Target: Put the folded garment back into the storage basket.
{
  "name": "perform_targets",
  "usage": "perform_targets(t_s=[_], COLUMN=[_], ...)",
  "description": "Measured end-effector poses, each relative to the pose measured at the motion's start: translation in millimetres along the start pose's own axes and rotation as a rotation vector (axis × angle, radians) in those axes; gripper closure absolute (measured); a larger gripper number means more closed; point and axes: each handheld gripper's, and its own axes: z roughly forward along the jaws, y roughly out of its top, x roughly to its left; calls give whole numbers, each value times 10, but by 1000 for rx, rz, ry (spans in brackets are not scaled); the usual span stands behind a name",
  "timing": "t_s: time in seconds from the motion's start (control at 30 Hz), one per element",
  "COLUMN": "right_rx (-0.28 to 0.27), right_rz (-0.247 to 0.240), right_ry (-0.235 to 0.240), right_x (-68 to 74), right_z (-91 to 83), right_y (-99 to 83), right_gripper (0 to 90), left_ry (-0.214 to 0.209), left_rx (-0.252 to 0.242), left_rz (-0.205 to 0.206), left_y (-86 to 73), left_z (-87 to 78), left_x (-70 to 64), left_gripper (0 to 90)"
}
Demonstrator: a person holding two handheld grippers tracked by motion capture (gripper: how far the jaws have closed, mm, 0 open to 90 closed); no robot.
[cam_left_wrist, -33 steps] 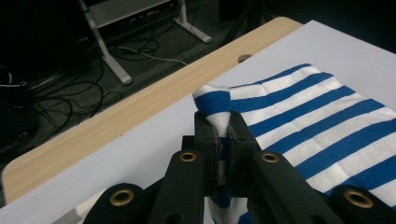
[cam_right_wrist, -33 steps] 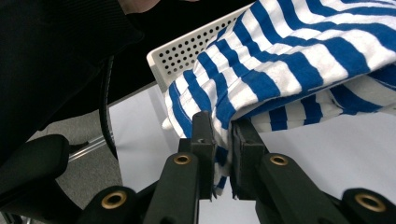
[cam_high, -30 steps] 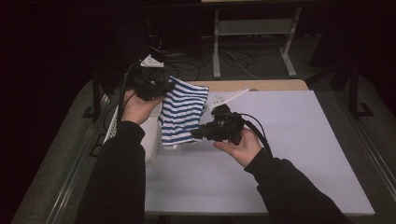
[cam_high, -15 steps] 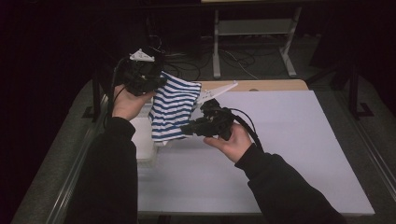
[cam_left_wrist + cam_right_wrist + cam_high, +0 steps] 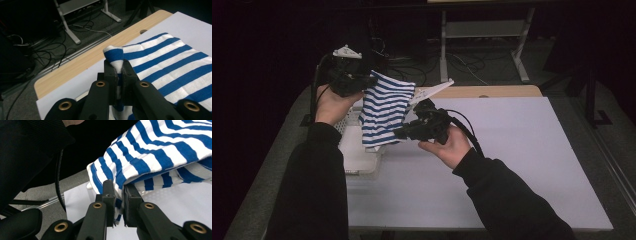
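Note:
A blue-and-white striped cloth (image 5: 384, 107) hangs in the air over the table's left side, held between both grippers. My left gripper (image 5: 364, 84) is shut on its upper left corner; in the left gripper view the jaws pinch a bunched corner of the cloth (image 5: 117, 53). My right gripper (image 5: 398, 134) is shut on the lower edge of the cloth. In the right gripper view the striped cloth (image 5: 155, 152) drapes over the closed jaws, which pinch a folded edge.
A white basket (image 5: 357, 162) sits on the table's left edge below the cloth. A white sheet (image 5: 512, 165) covers the table, with a wooden strip (image 5: 502, 91) at the far edge. Table legs and cables lie on the floor beyond.
Both hands have moved left with the cloth. The left gripper rose a little, so the cloth hangs higher and over the basket.

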Motion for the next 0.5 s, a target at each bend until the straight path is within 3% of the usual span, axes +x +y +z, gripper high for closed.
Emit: perform_targets(t_s=[0.5], right_rx=[10], right_rz=[-25], right_ry=[6], right_x=[95], right_z=[239], right_y=[185], right_gripper=[803], left_ry=[34], left_rx=[-10], left_rz=[7], left_y=[-101], left_z=[-214], left_x=[229], left_gripper=[845])
